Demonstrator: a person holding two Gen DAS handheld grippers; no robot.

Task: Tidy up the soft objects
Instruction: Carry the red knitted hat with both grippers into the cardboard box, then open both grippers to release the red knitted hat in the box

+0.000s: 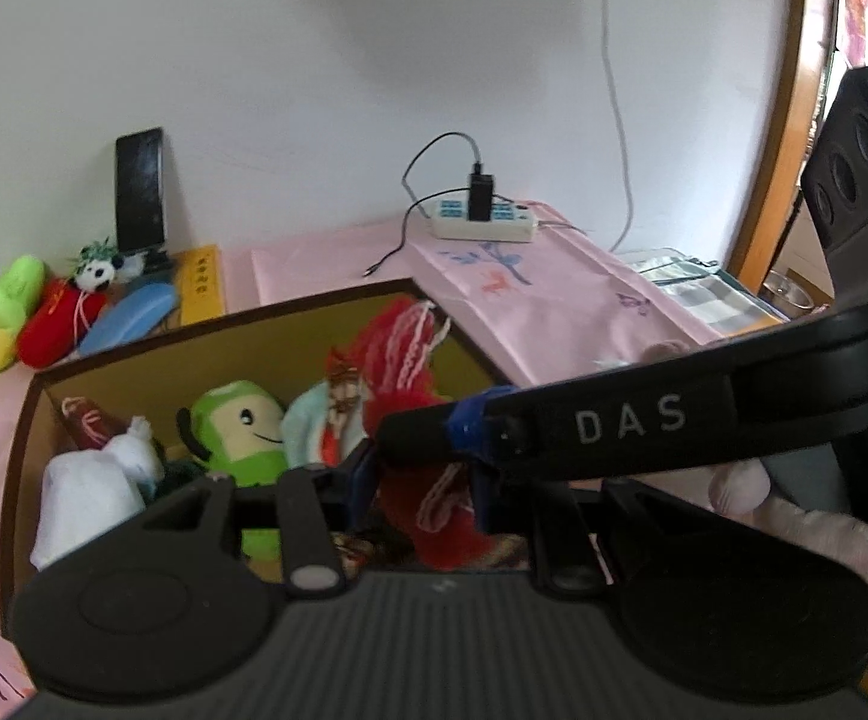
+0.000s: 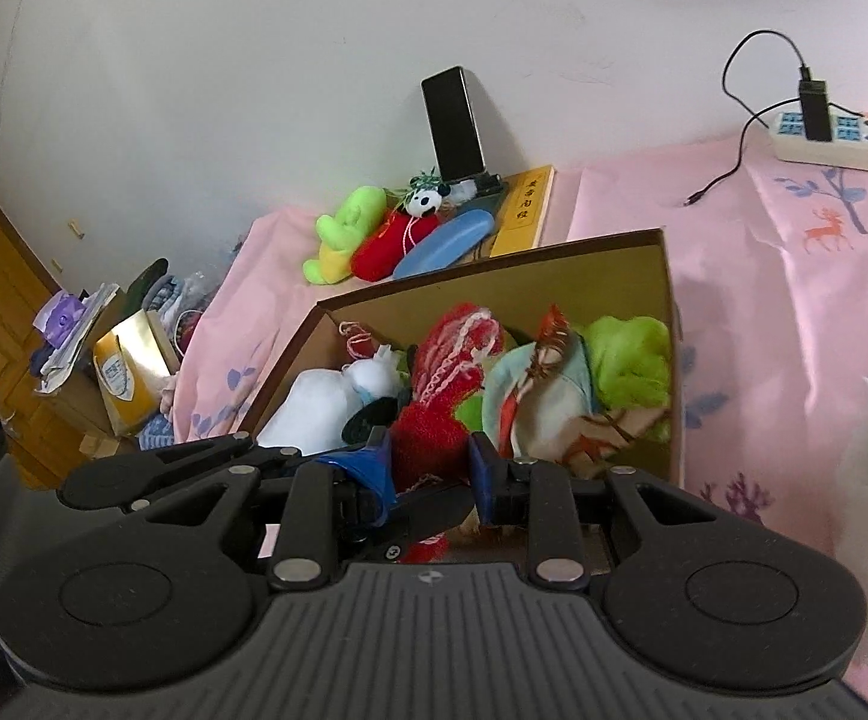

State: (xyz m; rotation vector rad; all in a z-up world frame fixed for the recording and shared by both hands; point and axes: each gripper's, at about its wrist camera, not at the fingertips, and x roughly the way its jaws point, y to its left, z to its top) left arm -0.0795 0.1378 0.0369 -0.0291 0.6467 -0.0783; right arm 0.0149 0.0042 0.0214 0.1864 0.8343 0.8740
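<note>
Far left first, at the back left corner of the bench (image 1: 553,312): a green and yellow plush (image 1: 5,315), a red plush (image 1: 59,324) and a little panda (image 1: 95,273) lie bunched by the wall, outside the box. A blue case (image 1: 131,315) sits just beside them, with a phone (image 1: 141,192) propped up behind. Those three soft ones look like your leftover work.

Move right to the cardboard box (image 1: 20,480) in the middle of the bench, and it's filling nicely. There's a white plush (image 1: 92,492) at its left end, then a green doll (image 1: 236,426) with a smiling face, then a pale blue cloth figure (image 1: 314,420).

Next comes the red knitted piece (image 1: 398,360), right over the box. Your left tool (image 1: 422,480) is pinched narrow on its lower part. Your right tool (image 2: 431,462) reaches across, and its pads appear clamped on the same red piece. I can't tell whether the piece rests on the pile or hangs clear of it.

Further right, a power strip (image 1: 484,222) sits at the back edge, not your concern.

So I'd call it well past halfway: several toys boxed, one in hand, and the back-corner bunch yet to collect.
</note>
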